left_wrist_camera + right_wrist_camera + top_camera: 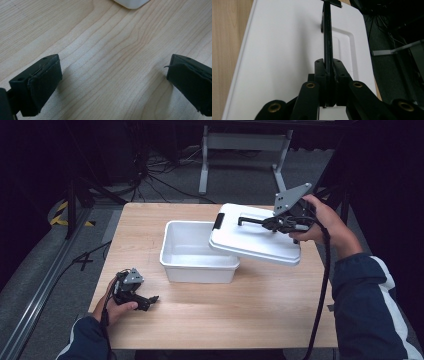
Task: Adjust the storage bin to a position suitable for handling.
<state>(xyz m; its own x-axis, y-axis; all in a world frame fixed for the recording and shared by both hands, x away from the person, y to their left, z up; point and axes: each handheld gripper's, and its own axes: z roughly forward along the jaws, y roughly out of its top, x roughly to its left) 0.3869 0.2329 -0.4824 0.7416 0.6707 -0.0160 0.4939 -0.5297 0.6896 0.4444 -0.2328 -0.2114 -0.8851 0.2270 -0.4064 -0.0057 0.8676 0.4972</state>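
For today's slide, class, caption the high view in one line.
Right gripper lifts the white lid by its black handle beside the open bin.

Near the middle of the table [280, 315]: an open storage bin [199, 252]. Over its right end, tilted and lifted clear: the lid [255, 241], reaching past the bin to the right, pinched at its handle [251, 220] by the right gripper [280, 224] from the right side. Left and nearer than the bin, well apart from it, low over the tabletop: the left gripper [150, 299], jaws spread, pointing right.
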